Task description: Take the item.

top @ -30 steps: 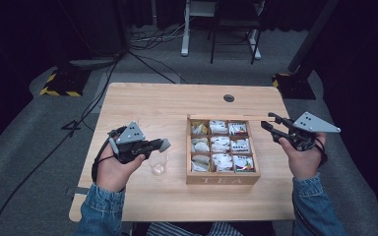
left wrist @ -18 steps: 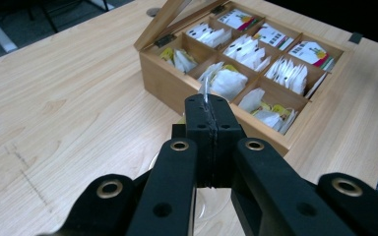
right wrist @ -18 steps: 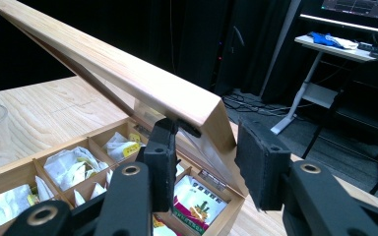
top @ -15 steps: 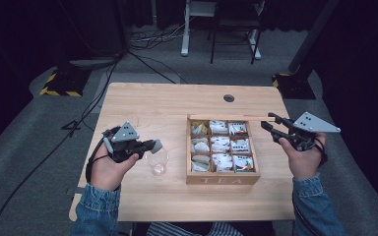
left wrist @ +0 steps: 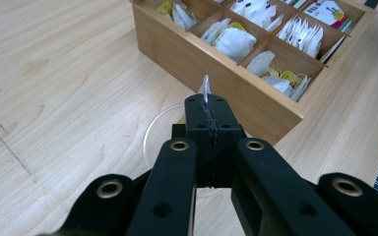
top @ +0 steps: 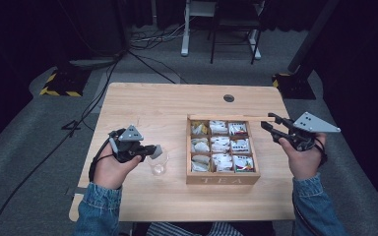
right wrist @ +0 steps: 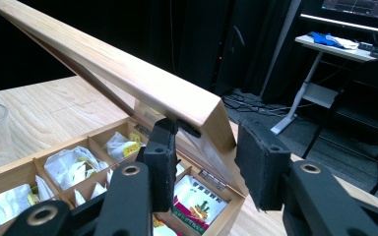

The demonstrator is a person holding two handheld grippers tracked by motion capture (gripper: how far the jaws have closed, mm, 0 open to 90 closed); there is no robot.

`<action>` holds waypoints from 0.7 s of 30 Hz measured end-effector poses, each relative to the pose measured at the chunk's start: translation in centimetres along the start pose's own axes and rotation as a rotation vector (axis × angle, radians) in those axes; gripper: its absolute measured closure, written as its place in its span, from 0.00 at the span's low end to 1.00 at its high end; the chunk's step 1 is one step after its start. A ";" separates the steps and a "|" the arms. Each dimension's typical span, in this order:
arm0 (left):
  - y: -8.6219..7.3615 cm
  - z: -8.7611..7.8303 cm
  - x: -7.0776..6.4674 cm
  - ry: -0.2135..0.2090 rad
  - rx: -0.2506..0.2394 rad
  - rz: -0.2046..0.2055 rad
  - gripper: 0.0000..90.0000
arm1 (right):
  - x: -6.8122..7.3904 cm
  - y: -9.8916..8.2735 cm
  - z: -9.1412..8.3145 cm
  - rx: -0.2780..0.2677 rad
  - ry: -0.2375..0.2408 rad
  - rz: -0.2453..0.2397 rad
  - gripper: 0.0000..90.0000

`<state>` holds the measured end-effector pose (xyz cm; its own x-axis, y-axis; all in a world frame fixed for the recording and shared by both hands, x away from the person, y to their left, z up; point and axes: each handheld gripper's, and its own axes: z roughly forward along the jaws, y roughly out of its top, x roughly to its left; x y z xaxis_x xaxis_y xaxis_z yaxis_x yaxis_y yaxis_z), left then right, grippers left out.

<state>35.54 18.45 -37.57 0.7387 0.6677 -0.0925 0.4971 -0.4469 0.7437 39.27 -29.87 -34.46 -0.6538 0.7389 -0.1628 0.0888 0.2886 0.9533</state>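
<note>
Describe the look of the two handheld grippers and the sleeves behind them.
Both the left gripper and the right gripper are black, with flat dark pads on the jaws and brass-coloured rivets at the linkage joints. Each carries a grey three-cornered plate on top. A black cable loops from the left one. Both forearms wear blue denim sleeves.

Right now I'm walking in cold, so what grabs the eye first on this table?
The open wooden tea box, its nine compartments full of tea bags, sits right of centre. The right tongs straddle the corner of its raised lid. At the left, the left tongs are shut on a tea bag above a clear glass.
</note>
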 end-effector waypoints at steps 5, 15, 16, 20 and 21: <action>-0.2 1.0 0.0 -0.012 0.023 -0.002 0.99 | 0.0 0.0 0.0 0.000 0.000 0.000 0.67; -0.7 2.2 0.3 -0.025 0.065 -0.013 0.99 | 0.0 0.0 0.0 0.001 0.000 0.000 0.67; -0.7 2.3 0.3 -0.028 0.068 -0.019 0.99 | 0.0 0.0 0.0 0.001 0.000 0.000 0.67; -0.9 2.7 0.5 -0.024 0.085 -0.020 0.99 | 0.0 0.0 0.0 0.001 0.000 0.000 0.67; -0.9 2.8 0.5 -0.021 0.092 -0.014 0.99 | 0.0 0.0 0.0 0.001 0.000 0.000 0.67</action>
<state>36.75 17.57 -40.10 0.7402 0.6620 -0.1175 0.5468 -0.4911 0.6781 39.27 -29.85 -34.46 -0.6536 0.7391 -0.1631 0.0894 0.2893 0.9530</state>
